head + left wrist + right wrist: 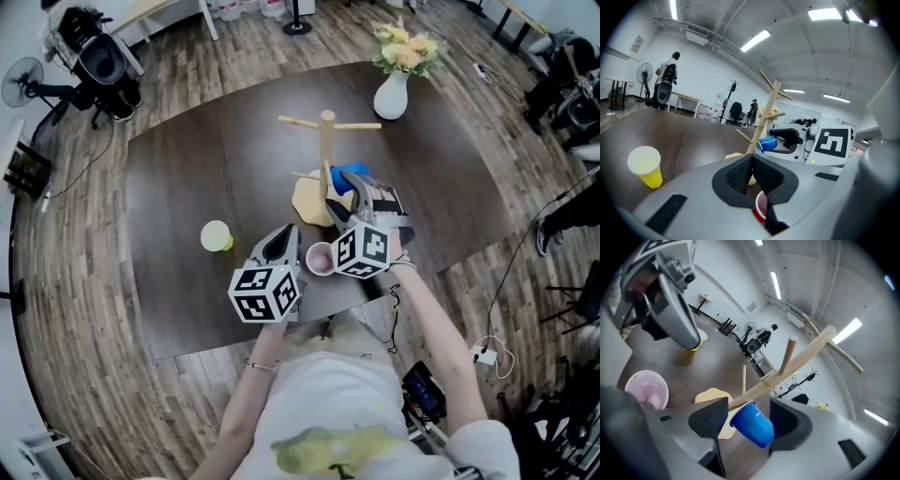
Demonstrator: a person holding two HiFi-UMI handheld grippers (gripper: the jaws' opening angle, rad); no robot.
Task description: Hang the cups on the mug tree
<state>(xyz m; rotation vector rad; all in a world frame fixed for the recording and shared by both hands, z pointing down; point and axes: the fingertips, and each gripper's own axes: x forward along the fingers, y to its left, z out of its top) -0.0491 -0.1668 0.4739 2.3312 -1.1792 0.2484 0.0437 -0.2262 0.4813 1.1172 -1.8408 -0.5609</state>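
Note:
The wooden mug tree [326, 141] stands mid-table on a pale base. A blue cup [752, 423] lies tilted between the jaws of my right gripper [749, 420], mouth toward the trunk [797, 363], low by the base. Both pads sit against its sides. In the head view the blue cup [349, 172] is just right of the trunk, with the right gripper [352, 190] around it. My left gripper [751, 160] is shut with nothing between its pads. A pink cup [320, 259] stands just right of the left gripper [281, 242]. A yellow cup [217, 235] stands further left.
A white vase of flowers [393, 92] stands at the table's far right. The near table edge [281, 337] runs just under both hands. Camera gear, a fan [21, 81] and cables lie on the wooden floor around the table.

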